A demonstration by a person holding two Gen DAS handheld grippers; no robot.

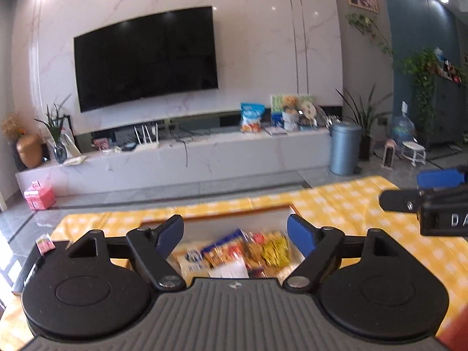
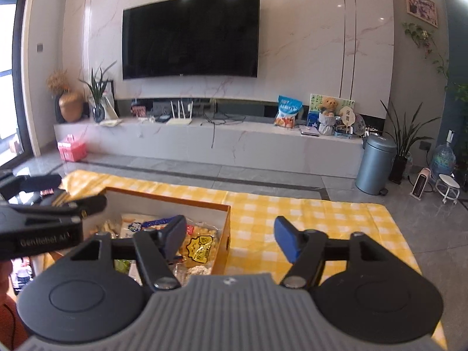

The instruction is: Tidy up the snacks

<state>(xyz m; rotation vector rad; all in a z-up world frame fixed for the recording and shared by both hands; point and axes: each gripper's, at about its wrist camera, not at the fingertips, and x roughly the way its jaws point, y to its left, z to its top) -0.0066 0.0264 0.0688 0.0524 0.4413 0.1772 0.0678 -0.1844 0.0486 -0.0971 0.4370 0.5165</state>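
Left tool (image 1: 235, 235): held agape over box (image 1: 218, 219) | right tool (image 2: 231, 238): agape, empty | snacks (image 2: 200, 244): boxed

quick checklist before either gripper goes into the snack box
1. Left hand-held gripper open and holding nothing: ok.
2. Right hand-held gripper open and holding nothing: ok.
3. Left gripper lined up over the snack box: ok, packets show between its fingers.
4. Right gripper lined up over the box: not ok, only its left finger overlaps the box; the rest is above the yellow checked cloth.
5. Target packet clear to see: ok from the right wrist, where the yellow snack packet is sharp; the left wrist view is blurred.
6. Room in the box for more: cannot tell.
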